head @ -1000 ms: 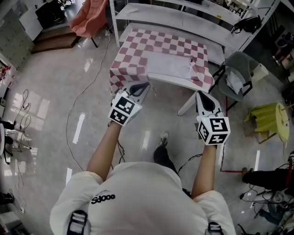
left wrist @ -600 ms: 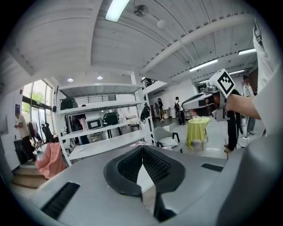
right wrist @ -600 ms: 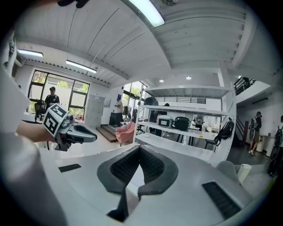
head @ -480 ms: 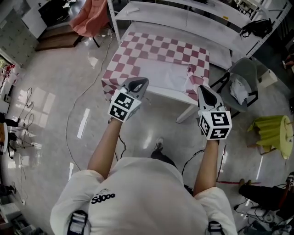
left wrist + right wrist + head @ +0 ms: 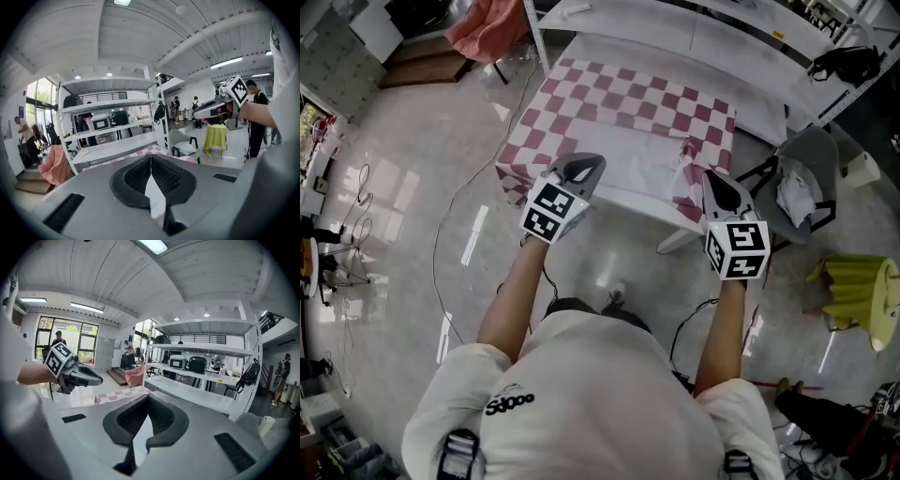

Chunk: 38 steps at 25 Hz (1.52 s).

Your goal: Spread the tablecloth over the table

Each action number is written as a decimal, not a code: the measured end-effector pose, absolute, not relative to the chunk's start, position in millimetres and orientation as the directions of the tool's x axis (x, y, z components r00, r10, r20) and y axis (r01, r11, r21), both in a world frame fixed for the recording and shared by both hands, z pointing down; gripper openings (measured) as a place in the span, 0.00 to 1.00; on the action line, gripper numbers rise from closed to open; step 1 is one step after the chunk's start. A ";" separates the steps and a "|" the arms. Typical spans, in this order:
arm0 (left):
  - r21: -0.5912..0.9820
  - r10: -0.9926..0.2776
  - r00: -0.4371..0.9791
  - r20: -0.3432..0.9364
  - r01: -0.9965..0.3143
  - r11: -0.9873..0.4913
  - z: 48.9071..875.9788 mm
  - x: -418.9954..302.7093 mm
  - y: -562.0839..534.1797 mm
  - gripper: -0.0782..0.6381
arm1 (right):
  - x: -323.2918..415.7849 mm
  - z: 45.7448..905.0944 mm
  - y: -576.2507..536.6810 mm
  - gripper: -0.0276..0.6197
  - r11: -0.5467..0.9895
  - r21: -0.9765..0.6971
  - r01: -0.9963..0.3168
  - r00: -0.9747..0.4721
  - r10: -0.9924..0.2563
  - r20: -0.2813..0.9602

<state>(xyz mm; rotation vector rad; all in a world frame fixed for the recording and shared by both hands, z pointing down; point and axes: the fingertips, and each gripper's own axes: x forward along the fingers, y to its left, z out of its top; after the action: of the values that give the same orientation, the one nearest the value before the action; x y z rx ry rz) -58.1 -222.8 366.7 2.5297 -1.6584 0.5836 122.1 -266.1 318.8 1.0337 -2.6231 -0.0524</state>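
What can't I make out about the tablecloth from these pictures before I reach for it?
- Head view: the left gripper covers the near left edge of the tablecloth; the right gripper covers its near right corner.
- Head view: the white patch may be bare tabletop or the cloth's underside; I cannot tell which.
- Left gripper view and right gripper view: each gripper's own body hides nearly all the cloth; only a checked sliver shows.

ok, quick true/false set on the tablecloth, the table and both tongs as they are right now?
1. The checked tablecloth covers the table right to its near edge. False: the checks stop short and the near strip is white.
2. The left tongs are shut and empty. True.
3. The right tongs grip a cloth corner. False: they are shut on nothing.
4. A grey chair stands right of the table. True.
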 end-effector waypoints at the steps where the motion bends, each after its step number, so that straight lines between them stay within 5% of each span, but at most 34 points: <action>1: -0.146 -0.870 0.347 0.351 -0.897 -0.417 370.5 -58.6 -227.1 0.15 | 121.9 322.9 -271.4 0.08 0.739 0.145 -0.658 -0.688 -0.668 0.286; 11: -0.101 -0.863 0.319 0.391 -0.917 -0.385 404.7 -89.7 -271.8 0.15 | 102.6 356.6 -317.4 0.10 0.758 0.107 -0.644 -0.703 -0.641 0.308; 18: -0.077 -0.828 0.363 0.427 -0.898 -0.434 432.6 -123.2 -331.6 0.18 | 75.4 386.2 -365.3 0.23 0.748 0.074 -0.659 -0.675 -0.632 0.379; 20: -0.068 -0.804 0.387 0.451 -0.884 -0.463 446.1 -132.0 -355.1 0.30 | 68.5 401.5 -384.2 0.28 0.733 0.066 -0.677 -0.652 -0.639 0.409; 38: 0.044 -0.466 0.528 0.710 -0.694 -0.719 616.6 -167.3 -513.8 0.38 | 73.2 566.4 -497.6 0.35 0.552 0.024 -0.834 -0.366 -0.585 0.724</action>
<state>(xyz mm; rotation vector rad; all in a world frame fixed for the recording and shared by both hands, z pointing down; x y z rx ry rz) -167.3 -513.8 616.6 2.4496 -0.9631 0.9954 73.2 -497.6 566.4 1.1366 -2.0892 0.4566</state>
